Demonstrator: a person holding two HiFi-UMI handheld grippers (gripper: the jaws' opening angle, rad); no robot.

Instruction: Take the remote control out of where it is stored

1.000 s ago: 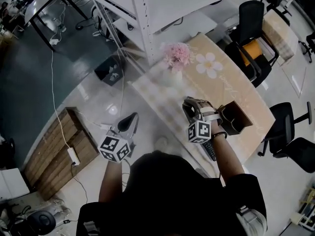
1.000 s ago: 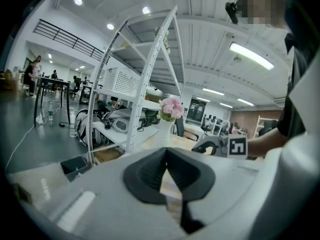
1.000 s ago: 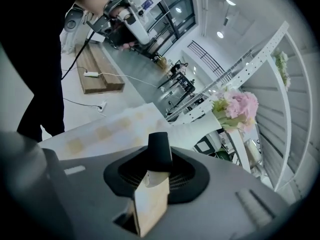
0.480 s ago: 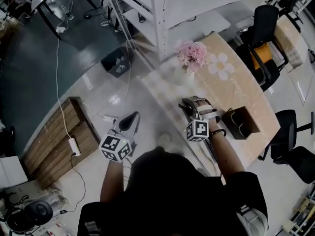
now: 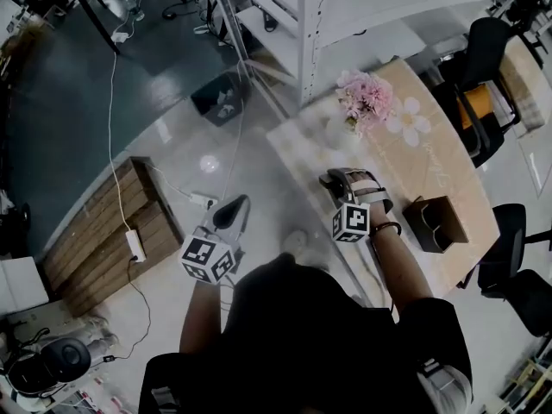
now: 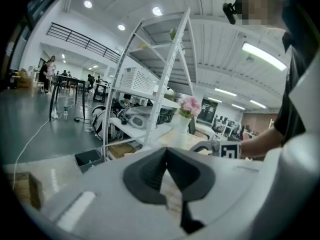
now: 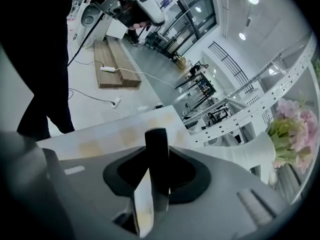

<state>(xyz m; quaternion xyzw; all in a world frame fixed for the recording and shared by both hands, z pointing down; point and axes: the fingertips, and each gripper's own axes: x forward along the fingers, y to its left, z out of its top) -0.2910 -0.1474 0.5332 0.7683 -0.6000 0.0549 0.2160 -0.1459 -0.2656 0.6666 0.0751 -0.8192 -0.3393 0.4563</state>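
In the right gripper view a slim black remote control (image 7: 157,154) sticks out forward between the jaws of my right gripper (image 7: 152,184), which is shut on it. The jaws have just been opening a little, with the remote still between them. In the head view my right gripper (image 5: 339,182) hovers over the pale checked end of the table (image 5: 297,149), a short way left of the open brown box (image 5: 440,222). My left gripper (image 5: 228,216) hangs over the floor off the table's left side. Its jaws stand a little apart with nothing between them.
A white vase of pink flowers (image 5: 366,100) stands on the table beyond my right gripper. A white shelf rack (image 5: 304,24) rises behind it. Black office chairs (image 5: 483,54) line the table's far side. A wooden pallet (image 5: 103,231) and a dark bin (image 5: 222,97) lie on the floor at the left.
My right gripper has drawn away from the brown box with the remote, toward the checked end of the table. The left gripper has shifted only slightly.
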